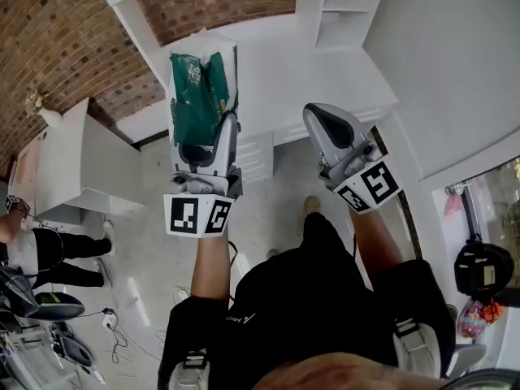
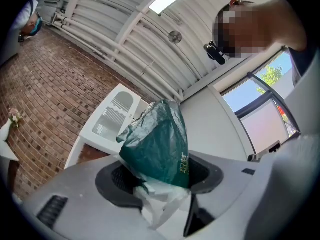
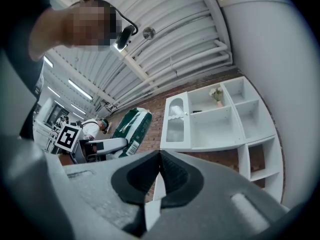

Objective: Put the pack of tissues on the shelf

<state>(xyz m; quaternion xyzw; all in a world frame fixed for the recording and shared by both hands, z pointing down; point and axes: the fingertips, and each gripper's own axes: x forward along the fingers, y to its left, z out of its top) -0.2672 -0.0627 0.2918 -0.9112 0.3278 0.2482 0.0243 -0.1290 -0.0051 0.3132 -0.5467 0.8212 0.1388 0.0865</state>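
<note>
The pack of tissues is a green plastic pack with a clear crumpled end. My left gripper is shut on its near end and holds it out toward the white shelf unit. In the left gripper view the pack stands up from between the dark pads, its clear wrapper bunched at the jaws of the left gripper. My right gripper is beside it, shut and holding nothing. In the right gripper view its pads meet, with the pack at left and the open shelf compartments ahead.
A brick wall runs behind the shelf. A low white cabinet stands at the left, with another person and cables on the floor near it. A dark bag hangs at the right.
</note>
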